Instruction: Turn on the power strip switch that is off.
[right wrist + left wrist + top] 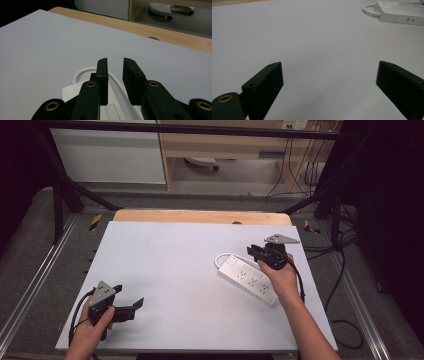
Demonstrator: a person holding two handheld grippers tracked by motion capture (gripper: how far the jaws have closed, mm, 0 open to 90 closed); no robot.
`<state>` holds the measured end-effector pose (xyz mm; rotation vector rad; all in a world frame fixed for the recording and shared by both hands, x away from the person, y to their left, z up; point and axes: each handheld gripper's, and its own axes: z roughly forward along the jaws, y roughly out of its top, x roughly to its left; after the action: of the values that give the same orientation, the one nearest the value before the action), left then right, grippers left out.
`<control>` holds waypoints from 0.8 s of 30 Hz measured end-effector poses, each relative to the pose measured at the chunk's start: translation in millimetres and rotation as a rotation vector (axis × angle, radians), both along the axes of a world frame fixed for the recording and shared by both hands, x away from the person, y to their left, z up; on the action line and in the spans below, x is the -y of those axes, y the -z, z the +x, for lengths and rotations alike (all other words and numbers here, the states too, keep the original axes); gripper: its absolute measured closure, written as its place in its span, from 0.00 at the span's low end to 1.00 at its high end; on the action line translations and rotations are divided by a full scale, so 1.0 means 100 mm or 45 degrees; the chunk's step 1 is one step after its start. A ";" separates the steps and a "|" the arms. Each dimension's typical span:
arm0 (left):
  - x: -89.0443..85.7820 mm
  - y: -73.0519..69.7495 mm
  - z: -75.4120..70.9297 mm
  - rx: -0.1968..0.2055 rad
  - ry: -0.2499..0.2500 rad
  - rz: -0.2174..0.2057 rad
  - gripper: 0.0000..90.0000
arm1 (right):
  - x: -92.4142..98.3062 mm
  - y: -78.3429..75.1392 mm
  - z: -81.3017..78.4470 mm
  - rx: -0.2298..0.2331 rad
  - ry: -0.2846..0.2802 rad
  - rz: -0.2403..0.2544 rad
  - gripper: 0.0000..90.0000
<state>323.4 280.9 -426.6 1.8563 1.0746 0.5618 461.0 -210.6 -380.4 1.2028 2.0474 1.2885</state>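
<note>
The table (165, 270) carries a white sheet over a wooden top, whose far edge shows beyond the sheet. On the sheet's right half lies a white power strip (247, 279), flat, sockets up, set diagonally, with its white cord (222, 256) looped at the far end.

Handling, as judged: the strip is a rigid plastic body, light to moderate in weight, smooth and likely slippery across its broad face. The narrow width across its long sides looks the soundest place to grip. The cord is pliant and would trail or snag if the body is lifted.

The right gripper (261, 254) hovers over the strip's far end, close above the cord loop. Its jaws stand a narrow gap apart and hold nothing; whether they touch the strip cannot be told.

The left gripper (131, 306) sits near the table's near-left corner, well apart from the strip, jaws spread wide and empty, aimed across the sheet towards it.
</note>
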 end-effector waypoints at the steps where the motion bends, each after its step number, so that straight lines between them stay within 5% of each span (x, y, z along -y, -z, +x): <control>1: 0.00 0.00 0.00 0.000 0.000 -0.001 0.08 | 0.00 0.00 0.00 0.000 0.000 0.000 0.85; 10: 0.00 0.00 0.00 -0.003 0.003 0.001 0.08 | -0.05 0.09 0.05 -0.019 0.004 -0.043 1.00; 24: 0.00 0.00 0.00 -0.004 0.000 0.002 0.08 | -0.14 0.19 0.07 -0.056 -0.023 -0.057 1.00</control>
<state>323.5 280.8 -426.8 1.8591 1.0765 0.5598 467.8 -196.7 -399.8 1.2054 2.1111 1.2276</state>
